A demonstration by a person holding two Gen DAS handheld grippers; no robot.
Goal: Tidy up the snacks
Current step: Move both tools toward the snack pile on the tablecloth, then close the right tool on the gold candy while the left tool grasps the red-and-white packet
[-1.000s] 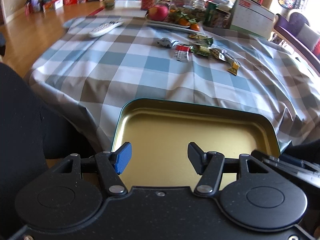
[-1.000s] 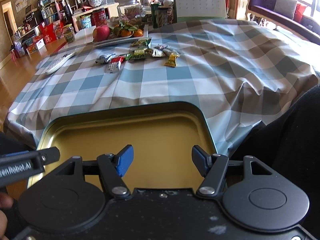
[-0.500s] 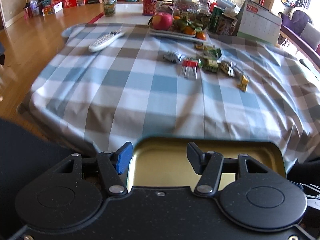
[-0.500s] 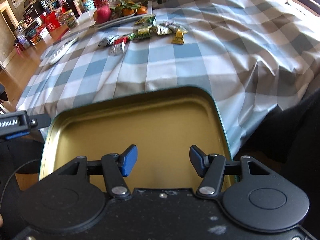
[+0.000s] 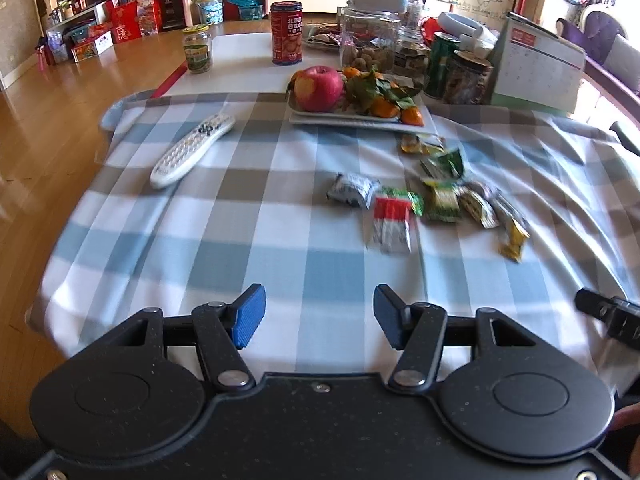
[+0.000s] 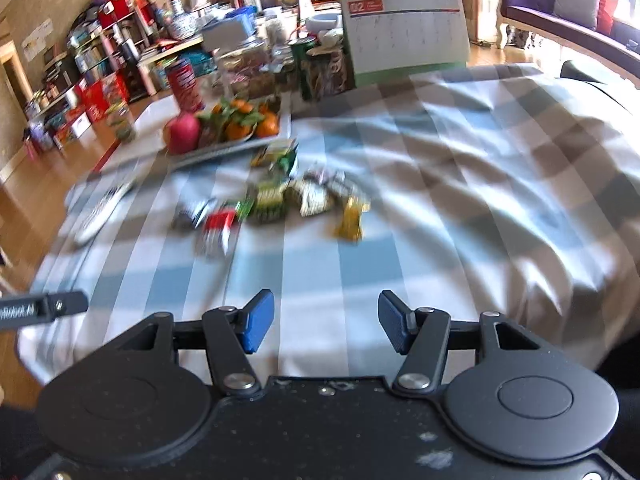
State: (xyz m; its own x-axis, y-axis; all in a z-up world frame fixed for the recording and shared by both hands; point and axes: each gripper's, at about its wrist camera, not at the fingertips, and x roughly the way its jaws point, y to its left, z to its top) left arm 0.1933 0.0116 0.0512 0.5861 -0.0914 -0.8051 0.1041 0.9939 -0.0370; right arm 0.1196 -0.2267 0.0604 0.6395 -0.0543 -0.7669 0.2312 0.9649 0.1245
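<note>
Several small snack packets lie scattered mid-table on the checked cloth: a red-and-white one (image 5: 390,222), a silver one (image 5: 351,190), green ones (image 5: 440,200) and a yellow one (image 5: 514,236). They also show blurred in the right wrist view (image 6: 280,200). My left gripper (image 5: 319,316) is open and empty above the near edge of the table. My right gripper (image 6: 326,320) is open and empty, also short of the packets. The gold tin is out of both views.
A white remote (image 5: 192,150) lies at the left. A plate (image 5: 360,118) with an apple and tangerines stands behind the packets. Jars, cans and a desk calendar (image 5: 536,68) crowd the far end. The cloth is wrinkled at the right (image 6: 500,184).
Both grippers have risen and moved forward over the table. The gold tin that lay under them has dropped out of view. The packets look closer.
</note>
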